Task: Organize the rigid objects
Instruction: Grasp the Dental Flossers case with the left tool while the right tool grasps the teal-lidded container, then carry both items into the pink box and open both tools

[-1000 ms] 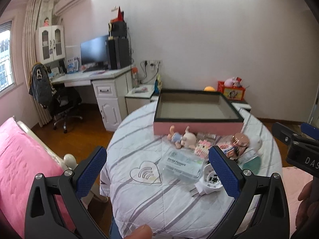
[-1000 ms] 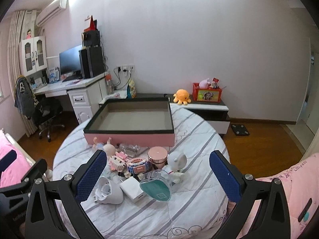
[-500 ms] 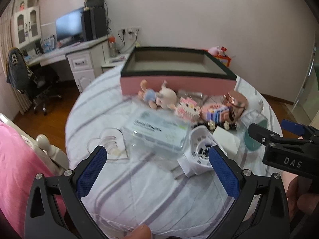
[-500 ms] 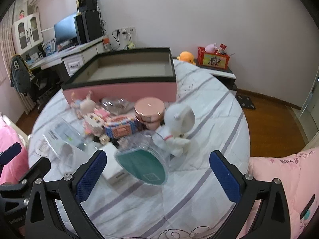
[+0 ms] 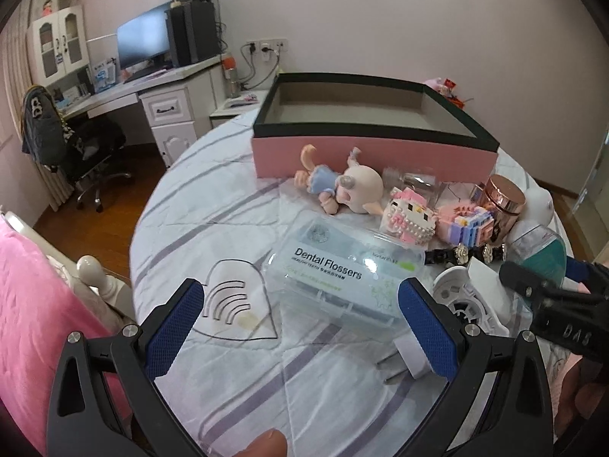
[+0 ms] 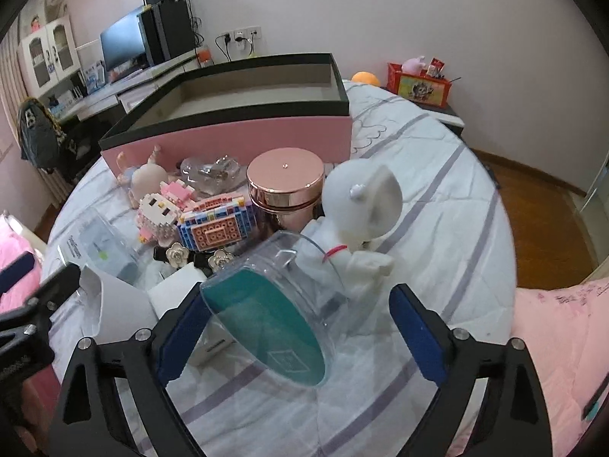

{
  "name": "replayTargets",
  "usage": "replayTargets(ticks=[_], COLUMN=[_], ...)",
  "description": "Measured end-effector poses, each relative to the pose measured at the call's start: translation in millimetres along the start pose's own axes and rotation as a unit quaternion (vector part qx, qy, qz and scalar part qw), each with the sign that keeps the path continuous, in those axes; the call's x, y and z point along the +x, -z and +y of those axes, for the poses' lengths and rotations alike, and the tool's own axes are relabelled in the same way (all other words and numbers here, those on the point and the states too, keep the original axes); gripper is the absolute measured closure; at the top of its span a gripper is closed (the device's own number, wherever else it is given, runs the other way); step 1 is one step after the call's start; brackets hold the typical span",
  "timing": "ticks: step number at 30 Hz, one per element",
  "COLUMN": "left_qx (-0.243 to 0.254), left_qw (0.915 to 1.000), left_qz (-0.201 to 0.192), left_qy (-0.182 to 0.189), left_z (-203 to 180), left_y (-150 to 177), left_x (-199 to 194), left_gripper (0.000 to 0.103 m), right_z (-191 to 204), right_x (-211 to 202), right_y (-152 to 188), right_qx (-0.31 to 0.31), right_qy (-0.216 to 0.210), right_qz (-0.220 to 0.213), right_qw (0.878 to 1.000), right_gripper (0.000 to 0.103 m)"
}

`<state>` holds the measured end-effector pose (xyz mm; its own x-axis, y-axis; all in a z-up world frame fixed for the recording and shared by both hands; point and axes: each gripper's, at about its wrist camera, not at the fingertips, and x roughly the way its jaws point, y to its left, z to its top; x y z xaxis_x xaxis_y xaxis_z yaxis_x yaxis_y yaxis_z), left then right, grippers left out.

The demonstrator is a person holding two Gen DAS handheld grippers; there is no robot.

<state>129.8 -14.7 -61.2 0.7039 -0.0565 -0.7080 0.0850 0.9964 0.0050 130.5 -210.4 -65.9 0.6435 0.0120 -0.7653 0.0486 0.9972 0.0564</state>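
Blue-padded jaws of the left gripper [image 5: 300,325] stand wide apart with nothing held, hovering low over a round table [image 5: 182,205] covered in a grey-striped white cloth. A clear heart-shaped plaque [image 5: 236,306] lies just past its left pad, and a clear box labelled Dental Flossers [image 5: 342,270] lies between and just beyond the pads, untouched. To the right sits a white plug-in device [image 5: 462,310]. Farther back, left to right, lie a small doll in a blue dress [image 5: 335,182], a pink-and-white brick-built cat [image 5: 409,215], a brick-built block [image 5: 470,224] and a rose-gold lidded jar [image 5: 502,200]. Behind them all, at the far side, stands an empty pink box with a dark rim [image 5: 373,152].

On the right, the right gripper [image 6: 298,333] has just been narrowing its jaws, yet they are open; a clear round case with a teal base [image 6: 274,312] lies tilted between the pads, the left pad close against it, the right pad apart. A white figurine [image 6: 361,213] lies just behind the case.

Judged from this, the sorting has barely begun: the box holds nothing. The step in hand looks like the first pickups. Next, each gripper would need to close squarely on its clear item, lift it free of its neighbours, and carry it to the far box.
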Motion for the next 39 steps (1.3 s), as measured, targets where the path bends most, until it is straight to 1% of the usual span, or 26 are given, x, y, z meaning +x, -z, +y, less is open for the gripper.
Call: replayTargets(ticks=[2,4,5,10,15,18,19,20,21,22,23,27,30,34,35,36,38,39], left_qx=[0.008,0.023,0.027,0.032,0.053,0.043,0.038,0.036,0.034,0.033,0.035,0.052,0.089,0.125,0.126,0.112,0.082,0.075], left_qw=[0.9999,0.9994,0.9992,0.9985,0.9969,0.9953,0.9947,0.9942,0.9941,0.9941,0.9939,0.9929,0.9924,0.9889,0.9887,0.9894,0.9924,0.993], left_qz=[0.001,0.003,0.003,0.012,0.007,0.009,0.012,0.015,0.017,0.019,0.02,0.019,0.004,0.013,0.016,0.022,0.031,0.032], left_qy=[0.015,0.025,0.028,0.043,0.057,0.087,0.094,0.1,0.101,0.102,0.103,0.105,0.085,0.079,0.08,0.09,0.086,0.085], left_z=[-2,-7,-9,-8,-8,-6,-4,-3,-3,-2,-1,4,4,-2,-3,-1,6,8], left_y=[0,-1,-1,-7,-13,-17,-18,-19,-19,-19,-17,-14,-15,-15,-14,-14,-15,-15], left_x=[2,5,8,17,21,30,33,35,35,35,35,35,31,38,41,43,48,49], left_gripper=[0.0,0.0,0.0,0.0,0.0,0.0,0.0,0.0,0.0,0.0,0.0,0.0,0.0,0.0,0.0,0.0,0.001,0.006], right_z=[-1,-2,-4,-10,-9,-7,-7,-6,-7,-6,-5,-5,-3,0,1,1,1,0], right_x=[1,7,8,11,6,6,6,6,5,4,3,3,2,1,2,2,2,1], right_y=[-2,-2,-1,3,7,9,9,10,10,11,11,13,14,14,14,14,13,13], right_qx=[-0.003,-0.007,-0.006,0.006,0.008,0.005,0.005,0.005,0.003,0.0,-0.002,-0.005,-0.005,-0.006,-0.006,-0.006,-0.004,-0.003], right_qy=[0.004,0.004,0.003,-0.005,-0.011,-0.01,-0.011,-0.015,-0.015,-0.017,-0.02,-0.023,-0.024,-0.022,-0.02,-0.017,-0.021,-0.021], right_qz=[0.001,0.01,0.011,0.012,0.014,0.015,0.015,0.016,0.017,0.018,0.02,0.022,0.022,0.023,0.024,0.024,0.024,0.024], right_qw=[1.0,1.0,1.0,1.0,1.0,1.0,1.0,1.0,1.0,1.0,1.0,0.999,0.999,0.999,0.999,1.0,0.999,0.999], right_gripper=[0.029,0.037,0.039,0.04,0.04,0.04,0.041,0.045,0.048,0.053,0.056,0.056,0.056,0.056,0.056,0.056,0.065,0.065])
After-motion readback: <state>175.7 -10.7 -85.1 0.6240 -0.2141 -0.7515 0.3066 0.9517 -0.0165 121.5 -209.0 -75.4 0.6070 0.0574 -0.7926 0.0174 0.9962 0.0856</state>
